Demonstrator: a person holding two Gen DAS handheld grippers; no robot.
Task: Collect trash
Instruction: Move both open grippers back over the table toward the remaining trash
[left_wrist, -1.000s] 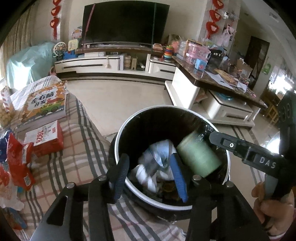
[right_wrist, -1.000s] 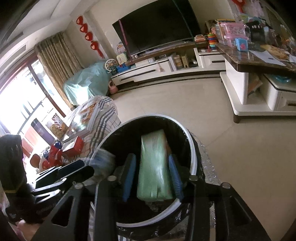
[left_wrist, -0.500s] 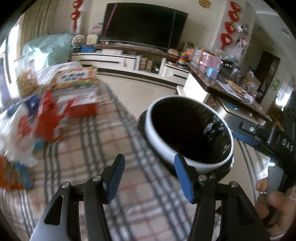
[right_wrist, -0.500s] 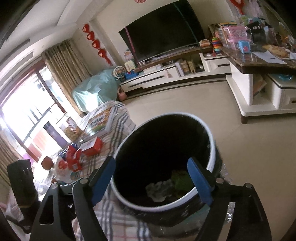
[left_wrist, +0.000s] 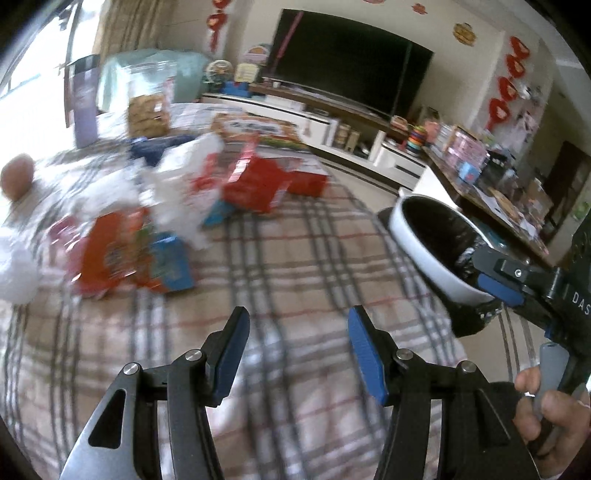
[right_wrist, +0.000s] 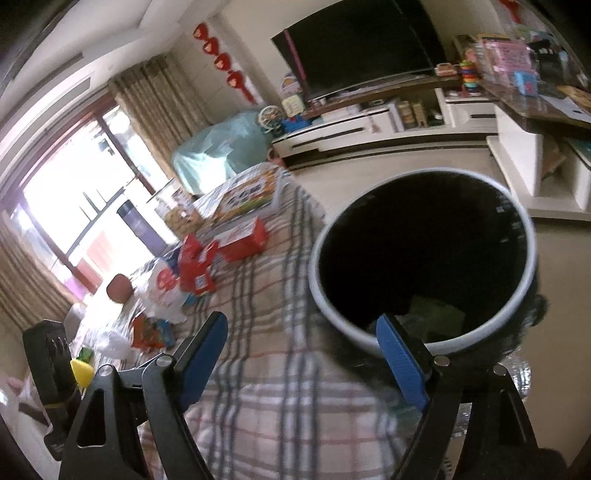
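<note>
My left gripper (left_wrist: 297, 326) hangs open over the plaid cloth (left_wrist: 295, 258) with nothing between its blue pads. Ahead and to its left lies a blurred heap of trash: red wrappers (left_wrist: 107, 258), a blue carton (left_wrist: 170, 262), white bags (left_wrist: 184, 166) and red boxes (left_wrist: 255, 184). The white-rimmed bin (left_wrist: 421, 236) with a black liner stands at the right, beside the cloth's edge. My right gripper (right_wrist: 301, 325) is open and empty at the bin's near left rim (right_wrist: 325, 299). A green packet (right_wrist: 436, 317) lies inside the bin.
A hand (left_wrist: 546, 410) holds the right gripper's handle at the lower right. A purple flask (left_wrist: 85, 107), a snack jar (left_wrist: 147, 107) and a picture book (right_wrist: 251, 195) stand at the cloth's far end. A coffee table (right_wrist: 535, 122) and TV cabinet (right_wrist: 369, 133) lie beyond the bin.
The right gripper opened and the green packet dropped into the bin. Both grippers swung left, away from the bin's mouth, and now stand over the plaid cloth facing the heap.
</note>
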